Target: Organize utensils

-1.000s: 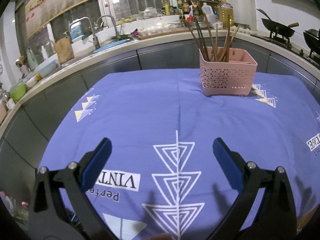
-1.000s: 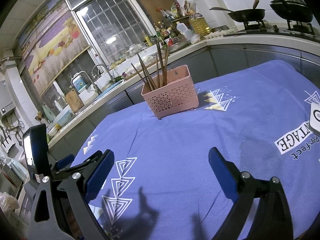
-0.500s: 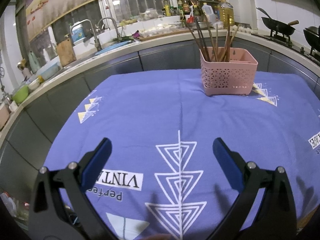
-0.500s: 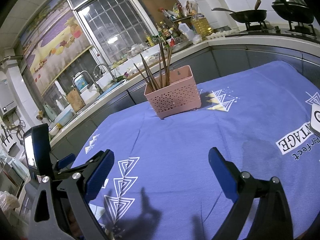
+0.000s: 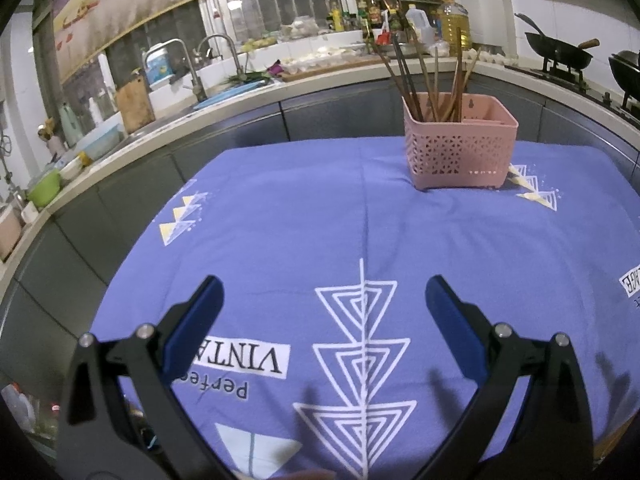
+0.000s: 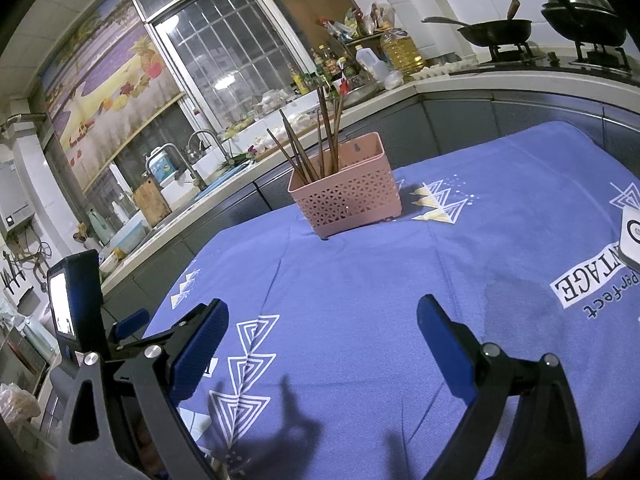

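A: Here, a pink perforated utensil basket [image 5: 460, 148] is seen standing upright on a purple tablecloth [image 5: 320, 232] that covers a table, towards the table's far edge.

B: And how are the utensils arranged?

A: A bundle of brown chopsticks [image 5: 424, 80] is held in the basket's left end. Their long axes run nearly vertical, with lower ends inside the basket and upper ends fanned out: some lean left, some right. From the right wrist view the same chopsticks [image 6: 316, 140] are seen rising out of the basket [image 6: 348, 196], again at its left end.

B: What is shown of the grippers?

A: The left gripper [image 5: 324, 300] is held low over the near part of the cloth, its blue-padded fingers spread wide with nothing between them. The right gripper [image 6: 322, 324] is likewise spread and empty, well apart from the basket. Beside it, at the left edge of its view, part of the other gripper and a small lit screen [image 6: 62, 312] are visible.

B: And the surroundings?

A: A kitchen counter with a sink tap [image 5: 188, 64] is seen behind the table, and a wok [image 6: 496, 34] sits on a stove at the right.
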A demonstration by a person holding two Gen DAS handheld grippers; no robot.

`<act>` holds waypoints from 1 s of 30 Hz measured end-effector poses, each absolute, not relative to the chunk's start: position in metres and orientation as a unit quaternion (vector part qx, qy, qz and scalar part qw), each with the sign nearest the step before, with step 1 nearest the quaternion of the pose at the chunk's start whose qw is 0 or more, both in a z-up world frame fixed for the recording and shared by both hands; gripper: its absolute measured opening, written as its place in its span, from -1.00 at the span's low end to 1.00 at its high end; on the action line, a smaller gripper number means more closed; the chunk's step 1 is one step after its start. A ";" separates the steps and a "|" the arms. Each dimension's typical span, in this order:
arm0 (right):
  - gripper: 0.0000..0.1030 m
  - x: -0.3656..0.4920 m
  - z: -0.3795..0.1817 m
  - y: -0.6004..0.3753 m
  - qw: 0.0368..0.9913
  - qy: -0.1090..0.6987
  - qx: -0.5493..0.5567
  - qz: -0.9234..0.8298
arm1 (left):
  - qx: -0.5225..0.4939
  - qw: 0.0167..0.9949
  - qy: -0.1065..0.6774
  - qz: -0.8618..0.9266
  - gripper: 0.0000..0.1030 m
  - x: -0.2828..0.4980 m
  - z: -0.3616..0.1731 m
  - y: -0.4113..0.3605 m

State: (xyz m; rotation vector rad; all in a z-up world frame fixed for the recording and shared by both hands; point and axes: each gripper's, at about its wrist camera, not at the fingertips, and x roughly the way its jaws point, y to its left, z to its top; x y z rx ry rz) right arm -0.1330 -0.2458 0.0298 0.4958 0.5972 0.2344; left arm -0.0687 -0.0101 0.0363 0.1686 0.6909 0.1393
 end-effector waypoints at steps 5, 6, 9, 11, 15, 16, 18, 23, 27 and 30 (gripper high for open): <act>0.82 -0.133 0.030 -0.246 0.919 0.291 0.241 0.114 | 0.083 0.935 0.337 0.068 0.88 -0.069 0.035 -0.010; 0.82 -0.133 0.029 -0.246 0.919 0.291 0.242 0.114 | 0.083 0.935 0.337 0.068 0.88 -0.069 0.035 -0.010; 0.82 -0.133 0.030 -0.246 0.919 0.291 0.242 0.114 | 0.083 0.935 0.338 0.069 0.88 -0.069 0.035 -0.011; 0.82 -0.135 0.029 -0.244 0.919 0.291 0.242 0.114 | 0.082 0.935 0.338 0.069 0.88 -0.069 0.036 -0.012; 0.82 -0.133 0.030 -0.246 0.919 0.291 0.242 0.114 | 0.083 0.935 0.338 0.069 0.88 -0.070 0.036 -0.012; 0.82 -0.135 0.029 -0.244 0.918 0.291 0.242 0.114 | 0.082 0.935 0.338 0.069 0.88 -0.070 0.036 -0.012; 0.82 -0.133 0.030 -0.246 0.919 0.291 0.242 0.114 | 0.082 0.935 0.338 0.068 0.88 -0.070 0.036 -0.012; 0.82 -0.133 0.030 -0.246 0.918 0.291 0.242 0.114 | 0.082 0.935 0.338 0.067 0.88 -0.070 0.035 -0.012; 0.82 -0.133 0.030 -0.246 0.919 0.291 0.242 0.114 | 0.084 0.935 0.340 0.061 0.88 -0.071 0.032 -0.017; 0.82 -0.134 0.030 -0.245 0.918 0.292 0.243 0.114 | 0.084 0.935 0.341 0.057 0.88 -0.070 0.032 -0.019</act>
